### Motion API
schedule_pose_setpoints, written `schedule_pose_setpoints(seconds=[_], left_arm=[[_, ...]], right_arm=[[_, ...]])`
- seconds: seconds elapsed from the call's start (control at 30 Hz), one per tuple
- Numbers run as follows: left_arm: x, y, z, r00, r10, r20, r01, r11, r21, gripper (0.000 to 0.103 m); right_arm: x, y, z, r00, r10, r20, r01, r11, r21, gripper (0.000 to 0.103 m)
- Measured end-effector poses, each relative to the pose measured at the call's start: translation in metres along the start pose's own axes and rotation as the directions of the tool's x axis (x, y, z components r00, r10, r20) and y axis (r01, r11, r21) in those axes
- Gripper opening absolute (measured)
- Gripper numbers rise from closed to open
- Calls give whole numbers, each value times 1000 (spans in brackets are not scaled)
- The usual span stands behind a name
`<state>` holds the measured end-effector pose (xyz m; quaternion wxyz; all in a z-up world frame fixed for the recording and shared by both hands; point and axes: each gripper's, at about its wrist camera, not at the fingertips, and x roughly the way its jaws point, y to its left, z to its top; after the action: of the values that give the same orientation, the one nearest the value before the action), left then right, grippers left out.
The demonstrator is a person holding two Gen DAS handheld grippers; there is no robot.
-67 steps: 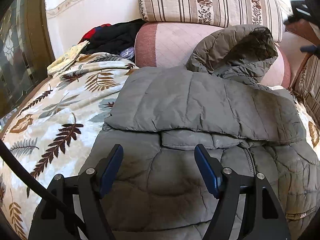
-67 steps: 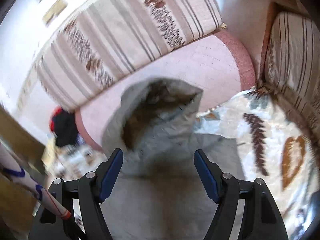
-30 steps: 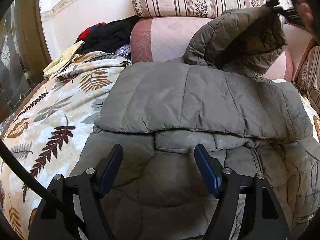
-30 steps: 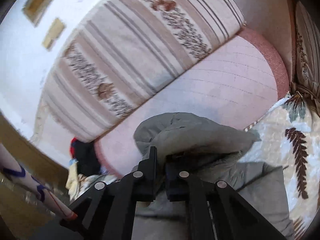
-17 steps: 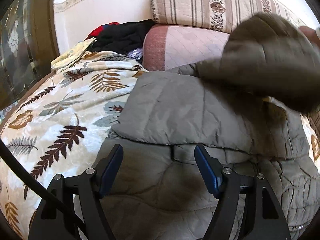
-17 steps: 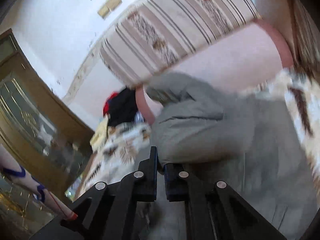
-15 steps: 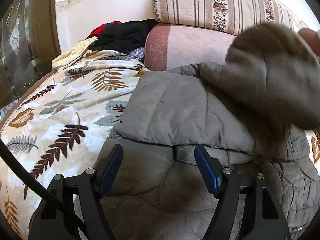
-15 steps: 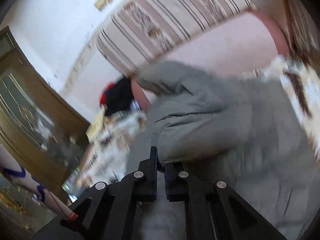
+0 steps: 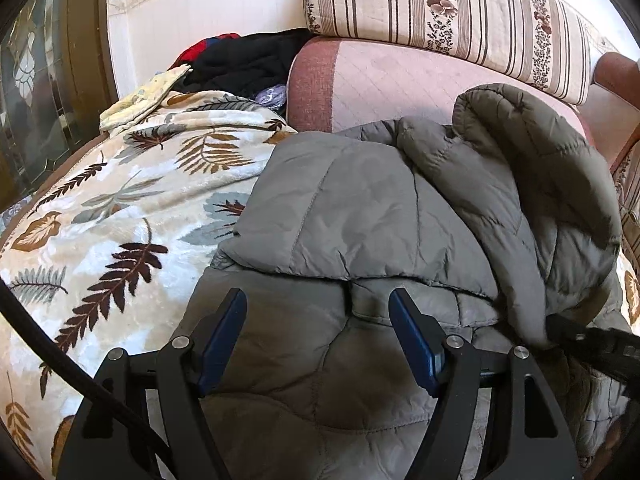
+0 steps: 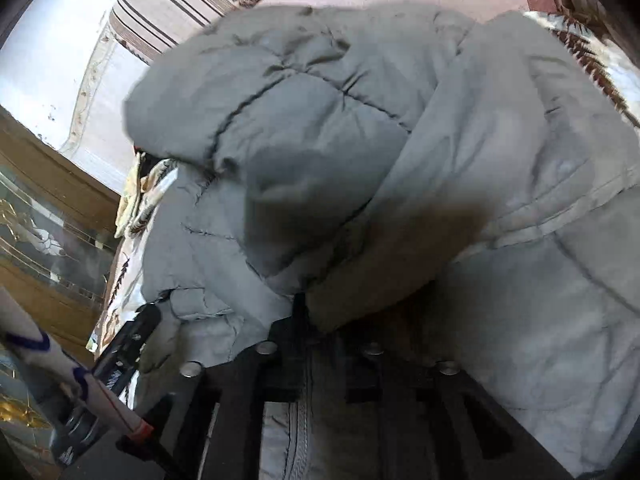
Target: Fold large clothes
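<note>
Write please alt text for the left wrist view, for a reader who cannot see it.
A grey padded jacket lies folded on a leaf-patterned blanket, its hood turned down over the body. The left gripper hovers open above it; behind are a pink bolster and a striped cushion.

- I am finding no words, numbers, brands or signs that can be read in either view.
- I am seeing faint pale marks on the side of the left gripper (image 10: 128, 344) in the right wrist view, but they are too blurred to read.
</note>
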<state>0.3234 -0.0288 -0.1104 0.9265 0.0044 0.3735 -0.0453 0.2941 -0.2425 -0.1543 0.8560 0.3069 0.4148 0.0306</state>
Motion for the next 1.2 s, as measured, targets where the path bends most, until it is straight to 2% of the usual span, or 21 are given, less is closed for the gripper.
schedule_pose_setpoints(seconds=[0.03, 0.07, 0.2, 0.3, 0.4, 0.53, 0.67, 0.8, 0.93, 1.1, 1.17, 1.2], left_arm=[[-1, 0, 0, 1000, -1, 3, 1, 1000, 1, 73], [-1, 0, 1, 1000, -1, 5, 1, 1000, 0, 73], [-3, -1, 0, 1000, -5, 14, 5, 1000, 2, 73], [-5, -1, 0, 1000, -8, 17, 8, 1000, 1, 73], [-6, -2, -1, 1000, -3, 23, 3, 1000, 5, 73], [-4, -1, 0, 1000, 8, 22, -8, 1000, 1, 73], [-4, 1, 1, 1000, 8, 22, -8, 1000, -5, 73], [-3, 1, 3, 1000, -1, 25, 1, 1000, -3, 73], [0, 3, 2, 1000, -8, 11, 8, 1000, -9, 73], [-2, 3, 1, 1000, -4, 16, 4, 1000, -11, 73], [-1, 3, 2, 1000, -3, 16, 4, 1000, -11, 73], [-2, 3, 2, 1000, -6, 17, 6, 1000, -11, 73]], right_arm=[[-7, 1, -1, 1000, -4, 2, 4, 1000, -19, 27], [-15, 3, -2, 1000, -13, 5, 13, 999, -41, 28], [-47, 11, -7, 1000, -9, 14, 10, 995, -103, 28], [-79, 26, -4, 995, -24, 93, 42, 980, -196, 28], [-105, 52, 31, 976, -26, 215, 87, 958, -275, 28], [-94, 83, 83, 955, -39, 293, 134, 940, -314, 28], [-43, 89, 111, 963, -101, 252, 177, 938, -300, 28], [5, 91, 87, 977, -140, 159, 188, 919, -347, 28], [42, 76, 63, 975, -202, 92, 222, 905, -362, 28], [36, 75, 62, 975, -208, 76, 221, 890, -398, 28], [8, 78, 66, 986, -132, 105, 163, 901, -402, 28], [1, 78, 67, 986, -120, 119, 159, 900, -407, 28]])
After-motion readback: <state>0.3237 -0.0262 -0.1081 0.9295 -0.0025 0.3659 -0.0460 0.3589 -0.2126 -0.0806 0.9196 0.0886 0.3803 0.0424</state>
